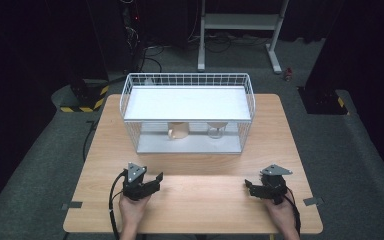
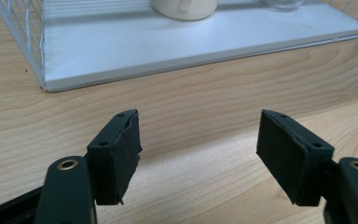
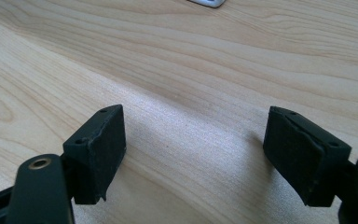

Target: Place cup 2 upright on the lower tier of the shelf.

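1. A white wire rack stands on the far half of the wooden table, with a solid white shelf on top and a white base plate below.
2. On the base plate, under the shelf, stand a cream cup to the left and a clear glass to the right, apart from each other.
3. The left gripper is held in the person's left hand over the near left part of the table, well in front of the rack, its tips angled toward the table's middle.
4. In the left gripper view its jaws stand spread with nothing but bare wood between them; the rack's base plate lies ahead, and the cream cup sits on it, straight ahead and well apart from the pads.
5. The right gripper is held in the right hand over the near right part of the table, tips pointing left toward the other gripper.
6. In the right gripper view its jaws are likewise spread wide over bare wood, holding nothing; a corner of the rack's base peeks in at the top edge, well apart.
7. Both grippers sit well apart from each other, and neither touches the rack, cup or glass.
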### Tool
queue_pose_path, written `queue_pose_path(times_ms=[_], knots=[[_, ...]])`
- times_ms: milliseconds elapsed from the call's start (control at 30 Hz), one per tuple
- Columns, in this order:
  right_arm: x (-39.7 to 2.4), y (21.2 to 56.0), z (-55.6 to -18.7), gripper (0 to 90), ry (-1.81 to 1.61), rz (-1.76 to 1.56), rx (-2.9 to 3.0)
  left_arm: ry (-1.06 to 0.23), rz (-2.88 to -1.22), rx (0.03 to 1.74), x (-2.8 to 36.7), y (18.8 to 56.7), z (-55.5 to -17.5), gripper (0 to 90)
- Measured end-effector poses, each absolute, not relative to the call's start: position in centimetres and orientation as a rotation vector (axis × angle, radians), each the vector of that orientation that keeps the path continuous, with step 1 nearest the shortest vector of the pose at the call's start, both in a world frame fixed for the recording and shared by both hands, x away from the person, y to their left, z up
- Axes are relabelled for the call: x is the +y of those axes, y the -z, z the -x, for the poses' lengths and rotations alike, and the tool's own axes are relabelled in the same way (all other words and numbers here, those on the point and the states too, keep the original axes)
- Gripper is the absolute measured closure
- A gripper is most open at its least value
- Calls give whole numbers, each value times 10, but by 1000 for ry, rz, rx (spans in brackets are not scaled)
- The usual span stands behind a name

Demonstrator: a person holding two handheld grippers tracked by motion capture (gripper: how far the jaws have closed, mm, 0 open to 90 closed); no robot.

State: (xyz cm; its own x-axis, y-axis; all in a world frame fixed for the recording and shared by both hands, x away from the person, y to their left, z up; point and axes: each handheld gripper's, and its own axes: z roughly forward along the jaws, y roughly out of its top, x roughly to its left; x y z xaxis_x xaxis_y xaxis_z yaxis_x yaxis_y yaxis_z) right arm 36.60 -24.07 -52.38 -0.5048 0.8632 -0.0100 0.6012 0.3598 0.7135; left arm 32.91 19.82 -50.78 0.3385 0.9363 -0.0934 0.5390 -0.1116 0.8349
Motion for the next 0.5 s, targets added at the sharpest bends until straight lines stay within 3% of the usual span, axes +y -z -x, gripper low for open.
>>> queue_pose_path(times_ms=[500], knots=[[-241, 524, -366, 211, -933, -1281, 2243, -650, -1800, 1368, 206, 519, -335, 309]])
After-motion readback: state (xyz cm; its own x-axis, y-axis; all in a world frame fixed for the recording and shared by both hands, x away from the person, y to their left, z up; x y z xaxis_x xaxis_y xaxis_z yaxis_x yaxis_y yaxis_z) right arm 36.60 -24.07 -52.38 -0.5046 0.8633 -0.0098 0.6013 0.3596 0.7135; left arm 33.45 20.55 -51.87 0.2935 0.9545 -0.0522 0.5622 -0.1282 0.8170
